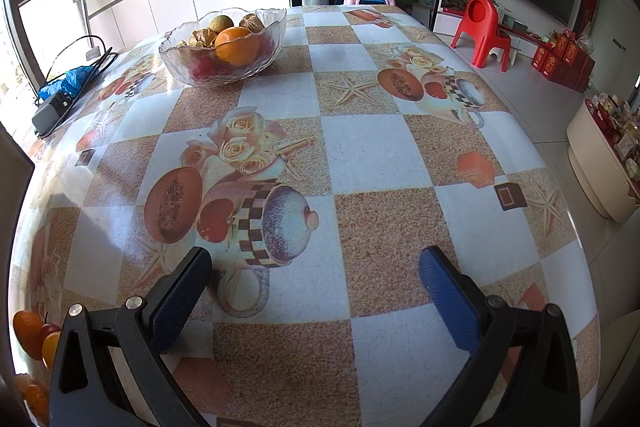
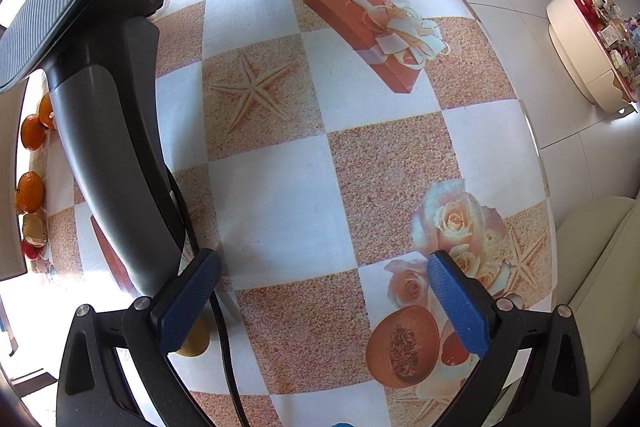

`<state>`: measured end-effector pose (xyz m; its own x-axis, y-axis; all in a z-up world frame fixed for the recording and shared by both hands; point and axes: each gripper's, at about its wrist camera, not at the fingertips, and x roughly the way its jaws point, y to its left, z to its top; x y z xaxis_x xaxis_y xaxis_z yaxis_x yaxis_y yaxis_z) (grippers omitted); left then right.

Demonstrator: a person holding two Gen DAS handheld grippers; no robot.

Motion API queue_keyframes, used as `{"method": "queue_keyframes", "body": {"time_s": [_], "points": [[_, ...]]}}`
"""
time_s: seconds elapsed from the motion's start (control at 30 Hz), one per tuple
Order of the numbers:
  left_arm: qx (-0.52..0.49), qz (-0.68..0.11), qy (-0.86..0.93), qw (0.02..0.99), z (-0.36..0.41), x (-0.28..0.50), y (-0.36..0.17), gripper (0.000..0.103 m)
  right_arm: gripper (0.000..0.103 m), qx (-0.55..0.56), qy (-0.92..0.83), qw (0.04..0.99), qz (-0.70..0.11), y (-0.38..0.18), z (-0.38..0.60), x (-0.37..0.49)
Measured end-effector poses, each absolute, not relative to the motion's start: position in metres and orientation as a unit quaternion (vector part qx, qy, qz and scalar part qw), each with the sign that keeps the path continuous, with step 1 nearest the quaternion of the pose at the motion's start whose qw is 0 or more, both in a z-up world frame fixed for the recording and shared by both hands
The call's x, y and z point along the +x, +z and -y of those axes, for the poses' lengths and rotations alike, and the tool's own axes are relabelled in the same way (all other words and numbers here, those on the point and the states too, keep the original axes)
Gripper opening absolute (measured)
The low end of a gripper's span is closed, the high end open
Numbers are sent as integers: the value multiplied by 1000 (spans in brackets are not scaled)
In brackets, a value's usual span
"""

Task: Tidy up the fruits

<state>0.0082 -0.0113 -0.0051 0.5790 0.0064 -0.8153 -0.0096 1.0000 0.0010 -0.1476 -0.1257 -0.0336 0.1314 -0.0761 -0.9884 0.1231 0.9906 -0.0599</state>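
A clear glass bowl [image 1: 276,23] stands at the far left of the table and holds an orange [image 1: 237,45], a green-yellow fruit [image 1: 221,23] and other fruit. My left gripper [image 1: 316,267] is open and empty, low over the patterned tablecloth, well short of the bowl. Loose oranges [image 1: 28,333] lie at the table's near left edge. My right gripper [image 2: 324,267] is open and empty above the cloth. In the right wrist view, oranges [image 2: 30,189] and a peeled fruit [image 2: 34,231] lie at the left edge, and a yellow fruit [image 2: 196,341] shows behind my left finger.
The left gripper's grey handle [image 2: 116,147] and its cable cross the left of the right wrist view. A black adapter with cable [image 1: 50,111] and a blue bag [image 1: 70,81] lie left of the bowl. A red child's chair [image 1: 482,31] stands beyond the table's right edge.
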Motion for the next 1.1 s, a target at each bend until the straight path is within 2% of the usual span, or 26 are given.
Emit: {"method": "queue_keyframes", "body": {"time_s": [1.1], "points": [[-2,-459,5,889,11,8,-5,103,103,14,-60,764,-642,-30,124,-159]]}}
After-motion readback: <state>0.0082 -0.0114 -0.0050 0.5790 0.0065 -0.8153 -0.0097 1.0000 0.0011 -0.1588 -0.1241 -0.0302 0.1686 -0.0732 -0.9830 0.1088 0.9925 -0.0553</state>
